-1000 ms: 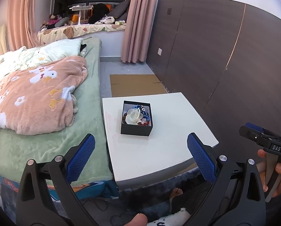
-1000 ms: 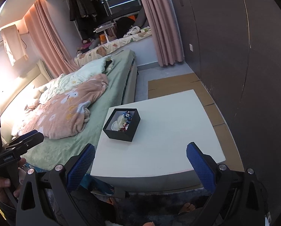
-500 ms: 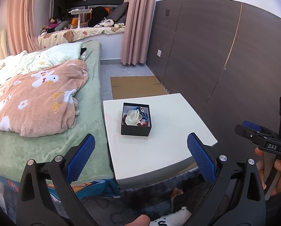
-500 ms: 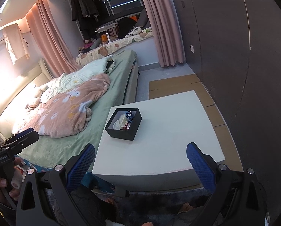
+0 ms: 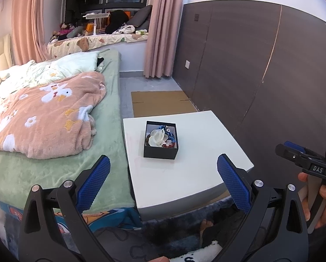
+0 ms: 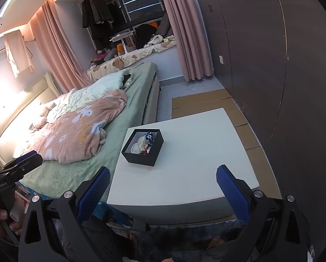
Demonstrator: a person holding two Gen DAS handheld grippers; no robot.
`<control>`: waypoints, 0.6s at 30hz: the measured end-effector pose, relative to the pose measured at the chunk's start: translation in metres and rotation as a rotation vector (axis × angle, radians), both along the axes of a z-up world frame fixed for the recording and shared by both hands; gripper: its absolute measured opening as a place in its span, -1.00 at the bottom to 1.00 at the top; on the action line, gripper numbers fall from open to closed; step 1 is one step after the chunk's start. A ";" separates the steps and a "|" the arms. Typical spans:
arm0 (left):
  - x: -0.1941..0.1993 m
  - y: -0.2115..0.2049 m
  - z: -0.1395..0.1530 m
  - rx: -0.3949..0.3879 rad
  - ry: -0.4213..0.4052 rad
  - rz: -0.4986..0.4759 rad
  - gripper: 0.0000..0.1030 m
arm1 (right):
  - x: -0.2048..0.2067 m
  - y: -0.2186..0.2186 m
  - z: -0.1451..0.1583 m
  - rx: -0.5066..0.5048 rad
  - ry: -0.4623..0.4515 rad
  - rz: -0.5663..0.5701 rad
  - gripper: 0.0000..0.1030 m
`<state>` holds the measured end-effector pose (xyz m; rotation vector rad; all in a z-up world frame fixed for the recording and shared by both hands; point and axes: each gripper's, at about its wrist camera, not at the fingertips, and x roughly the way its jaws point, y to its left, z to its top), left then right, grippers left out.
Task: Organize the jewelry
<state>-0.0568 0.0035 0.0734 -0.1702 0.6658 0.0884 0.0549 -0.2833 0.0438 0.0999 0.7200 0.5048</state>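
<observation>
An open black box (image 5: 160,150) stands on a white table (image 5: 193,174). It holds a white fabric flower (image 5: 156,138), blue beaded jewelry (image 5: 168,131) and red pieces. The box (image 6: 146,155) also shows in the right wrist view on the table (image 6: 195,172). My left gripper (image 5: 163,175) is open and empty, above the table's near edge, short of the box. My right gripper (image 6: 161,183) is open and empty, also near the front edge. Each gripper shows at the edge of the other's view.
A bed (image 5: 60,157) with a green sheet and a pink flowered blanket (image 5: 42,120) lies against the table's left side. A dark wood wall (image 5: 261,76) runs along the right. Flat cardboard (image 5: 160,103) lies on the floor behind the table. A dark rug and feet are below.
Both views have shifted slightly; the grippers drifted a little. The box has not moved and both grippers stay open.
</observation>
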 end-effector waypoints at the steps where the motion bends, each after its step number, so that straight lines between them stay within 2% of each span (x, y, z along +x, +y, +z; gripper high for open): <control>1: 0.000 0.000 0.000 -0.001 0.001 0.002 0.90 | 0.000 0.000 0.000 0.002 -0.001 -0.002 0.85; 18: -0.011 -0.001 0.006 -0.004 -0.025 0.009 0.90 | -0.005 -0.006 0.002 0.007 -0.009 -0.005 0.85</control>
